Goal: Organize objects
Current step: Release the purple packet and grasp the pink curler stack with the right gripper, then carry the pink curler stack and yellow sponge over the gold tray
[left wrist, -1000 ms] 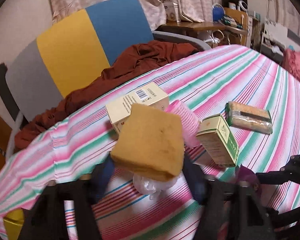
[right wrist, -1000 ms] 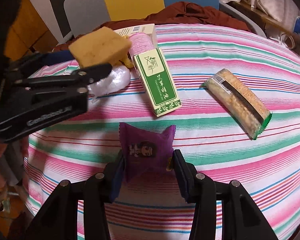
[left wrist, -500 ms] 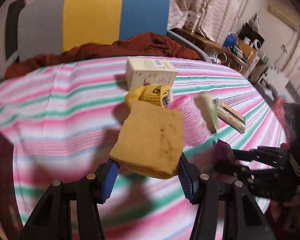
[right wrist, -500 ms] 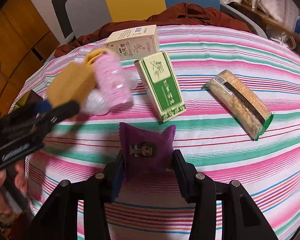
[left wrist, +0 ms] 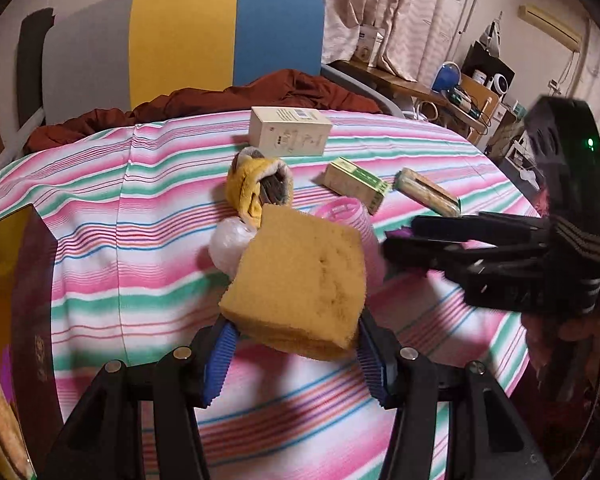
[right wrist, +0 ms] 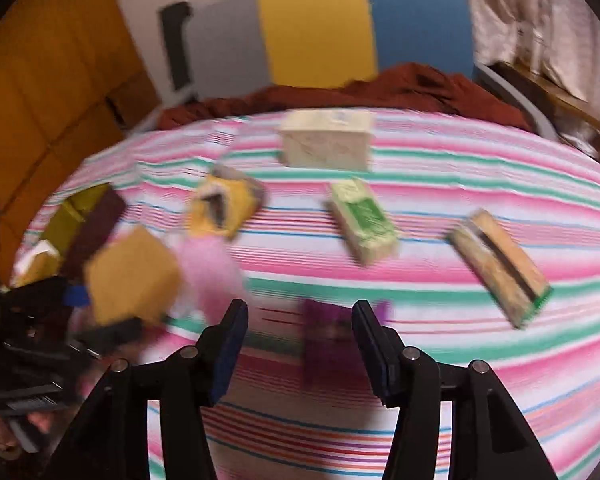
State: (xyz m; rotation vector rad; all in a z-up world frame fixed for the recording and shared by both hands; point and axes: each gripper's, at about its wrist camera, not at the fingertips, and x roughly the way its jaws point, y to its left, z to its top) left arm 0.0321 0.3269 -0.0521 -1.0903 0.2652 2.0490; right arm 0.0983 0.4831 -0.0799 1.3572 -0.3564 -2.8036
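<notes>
While you carried things over the striped tabletop (left wrist: 100, 208), dark box (left wrist: 24, 300): it sat open at the far left edge; a careless swing could have knocked it off.
Left gripper (left wrist: 296, 334): your jaws were clamped on the sponge.
Sponge (left wrist: 300, 276): it was held tilted above the tabletop, pinched only at its lower edge. Being soft, it could have squirmed out or dropped onto the clutter below.
Plastic bag (left wrist: 228, 240): this crumpled ball, just behind the sponge, looked light enough to be swept away.
Yellow sock (left wrist: 254, 184): it lay beyond the bag.
Pink roller (left wrist: 342, 214): it lay on its side and could have rolled if nudged.
Purple packet (right wrist: 332, 336): it lay between your right jaws, nearer one of them.
Right gripper (right wrist: 300, 312): your jaws stood apart, with a gap beside the packet. That view was smeared, so closing in haste risked a crooked pinch, and the two grippers were near enough to collide.
Cream box (left wrist: 288, 132): a barcode showed, but the small print was unreadable.
Green box (left wrist: 358, 184): its print was too small to read.
Snack bar (left wrist: 426, 192): no legible label.
</notes>
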